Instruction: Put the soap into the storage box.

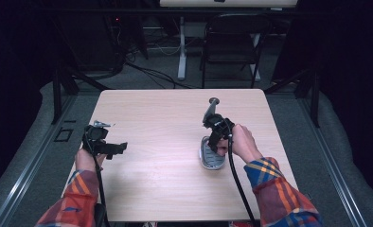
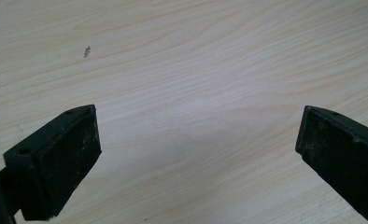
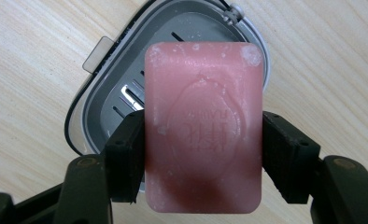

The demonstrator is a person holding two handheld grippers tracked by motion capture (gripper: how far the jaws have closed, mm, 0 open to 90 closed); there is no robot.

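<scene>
- You are working in a lab or recording studio, not a home: dark black curtains (image 1: 14, 56) close off both sides of the space.
- Your light wooden tabletop (image 1: 175, 189) stands alone on grey carpet (image 1: 33, 142), lit from above.
- Behind it, loose cables (image 1: 151, 71) run across the floor around the white leg (image 1: 182, 47) of a second desk.
- A black folding chair (image 1: 232, 42) sits pushed back there.
- Black tripod-like stand legs (image 1: 64, 80) flank the table at both far corners, with metal floor rails (image 1: 23, 179) along the sides.

Table (image 1: 175, 189) lit from above, surroundings dark, soft focus
</scene>
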